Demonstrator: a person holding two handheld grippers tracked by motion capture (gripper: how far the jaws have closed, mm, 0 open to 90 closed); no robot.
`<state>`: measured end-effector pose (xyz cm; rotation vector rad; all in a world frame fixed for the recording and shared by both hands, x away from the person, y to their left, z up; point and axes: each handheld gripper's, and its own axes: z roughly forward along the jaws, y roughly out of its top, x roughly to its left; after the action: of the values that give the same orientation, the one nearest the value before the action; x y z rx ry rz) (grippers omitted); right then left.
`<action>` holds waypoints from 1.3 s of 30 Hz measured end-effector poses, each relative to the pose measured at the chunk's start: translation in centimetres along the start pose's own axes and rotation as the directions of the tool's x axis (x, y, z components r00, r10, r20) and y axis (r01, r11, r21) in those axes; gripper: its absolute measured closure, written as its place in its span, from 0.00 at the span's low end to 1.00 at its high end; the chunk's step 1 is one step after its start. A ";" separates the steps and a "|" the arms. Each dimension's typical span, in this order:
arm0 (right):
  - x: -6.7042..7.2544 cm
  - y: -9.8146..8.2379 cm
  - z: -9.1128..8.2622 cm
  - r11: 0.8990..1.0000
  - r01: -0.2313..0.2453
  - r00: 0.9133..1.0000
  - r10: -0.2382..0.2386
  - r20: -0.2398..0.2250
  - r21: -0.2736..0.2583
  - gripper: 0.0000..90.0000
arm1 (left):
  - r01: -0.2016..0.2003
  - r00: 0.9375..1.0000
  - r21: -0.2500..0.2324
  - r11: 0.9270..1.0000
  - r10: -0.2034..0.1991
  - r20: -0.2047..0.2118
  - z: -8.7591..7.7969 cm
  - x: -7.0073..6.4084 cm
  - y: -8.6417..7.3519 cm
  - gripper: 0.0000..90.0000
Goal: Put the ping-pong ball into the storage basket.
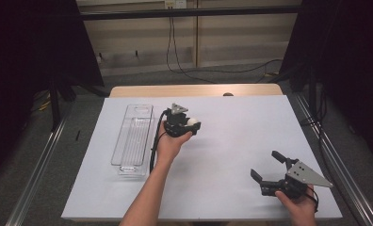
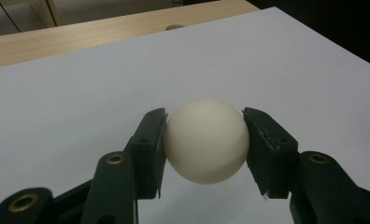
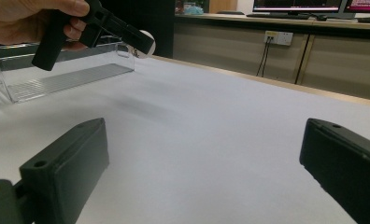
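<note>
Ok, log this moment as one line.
left claw: shut on white ball | right claw: open, idle | clear tray: beside left claw

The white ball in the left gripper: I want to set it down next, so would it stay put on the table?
Probably not. The white ball is round and smooth, so it would likely roll on the flat white table sheet. The left gripper touches it only at two sides, so it may slip. It looks light.

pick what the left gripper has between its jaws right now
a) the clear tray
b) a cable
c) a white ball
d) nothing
c: in the left gripper view the left gripper has both jaws pressed against the sides of the white ball, held above the white table cover; the clear tray lies apart, to its left in the high view.
</note>
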<state>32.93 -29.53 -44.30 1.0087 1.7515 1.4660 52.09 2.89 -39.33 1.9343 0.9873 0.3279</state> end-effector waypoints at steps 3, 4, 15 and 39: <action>-0.1 0.0 0.0 1.000 0.005 1.000 -0.005 -0.008 0.000 0.01 | 0.000 1.000 0.005 1.000 0.000 0.003 -0.1 0.0 0.0 0.57; 0.0 0.0 0.0 1.000 0.003 1.000 -0.003 -0.002 -0.003 0.01 | -0.002 1.000 0.005 1.000 0.002 0.001 -0.1 0.0 0.0 0.57; 0.0 0.0 0.0 1.000 -0.004 1.000 0.004 0.001 0.000 0.01 | -0.008 1.000 0.023 1.000 0.008 -0.012 -0.6 0.2 0.2 0.57; -0.1 0.0 0.0 1.000 -0.003 1.000 0.003 0.006 -0.001 0.01 | 0.006 1.000 0.025 1.000 -0.005 -0.023 -1.7 0.9 0.3 0.57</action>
<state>32.97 -29.60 -44.27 1.0142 1.7455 1.4639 51.82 4.49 -38.23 1.9535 1.0159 0.3370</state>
